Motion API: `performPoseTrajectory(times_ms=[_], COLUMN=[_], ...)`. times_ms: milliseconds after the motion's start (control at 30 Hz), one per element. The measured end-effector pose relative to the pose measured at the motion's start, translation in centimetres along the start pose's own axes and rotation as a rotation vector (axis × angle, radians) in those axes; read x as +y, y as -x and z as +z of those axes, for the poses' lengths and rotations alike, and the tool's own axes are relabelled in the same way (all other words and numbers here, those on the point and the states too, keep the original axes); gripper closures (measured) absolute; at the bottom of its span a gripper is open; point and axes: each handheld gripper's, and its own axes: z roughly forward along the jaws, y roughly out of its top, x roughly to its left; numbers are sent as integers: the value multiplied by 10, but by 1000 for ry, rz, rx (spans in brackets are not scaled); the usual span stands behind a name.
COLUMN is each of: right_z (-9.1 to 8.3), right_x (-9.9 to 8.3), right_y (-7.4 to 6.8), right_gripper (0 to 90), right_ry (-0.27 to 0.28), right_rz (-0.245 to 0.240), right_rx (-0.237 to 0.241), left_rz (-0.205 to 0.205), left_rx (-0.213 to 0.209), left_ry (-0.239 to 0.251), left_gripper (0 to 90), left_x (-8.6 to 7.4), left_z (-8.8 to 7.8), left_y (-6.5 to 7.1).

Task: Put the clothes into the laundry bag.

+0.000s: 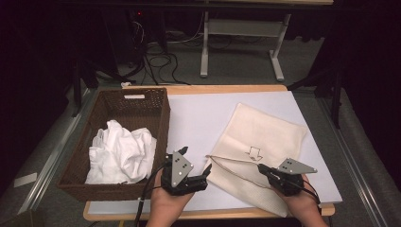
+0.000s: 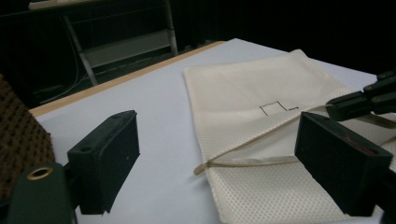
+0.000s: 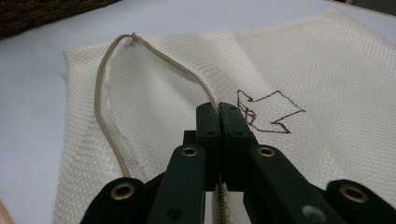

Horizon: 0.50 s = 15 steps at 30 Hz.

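A cream mesh bag [image 1: 255, 132] lies flat on the white tabletop [image 1: 198, 118], with a small arrow outline [image 1: 255, 152] drawn on it. My right gripper [image 1: 261, 167] is shut on the tan trim of the bag's open edge [image 3: 154, 51], just beside the arrow [image 3: 268, 112]. The trim is lifted slightly, so the mouth gapes towards its corner [image 2: 201, 168]. My left gripper [image 1: 196, 161] hovers open just left of that corner, nothing between its jaws [image 2: 217, 126]. The right gripper's tip [image 2: 359, 100] appears at the far right of the left gripper view.
A brown wicker basket [image 1: 118, 101] stands at the table's left with a crumpled white cloth [image 1: 120, 151] inside. Its side [image 2: 18, 135] is close to my left gripper. A metal stand [image 1: 241, 28] and cables [image 1: 161, 59] are on the floor beyond the table.
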Motion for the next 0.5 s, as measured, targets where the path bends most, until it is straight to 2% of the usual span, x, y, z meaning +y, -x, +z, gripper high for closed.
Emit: performPoseTrajectory(times_ms=[133,233,500], right_z=[-1,-2,-3], right_x=[0,1,1], right_y=[2,2,0], right_gripper=[882,881,877], right_ry=[9,23,31], right_rz=[0,11,-5], right_rx=[16,8,2], left_rz=[-7,-9,-40], left_rx=[28,43,110], left_ry=[22,20,44], left_gripper=[108,91,84], left_x=[4,5,5], left_z=[-11,-18,-40], left_y=[-10,-19,-48])
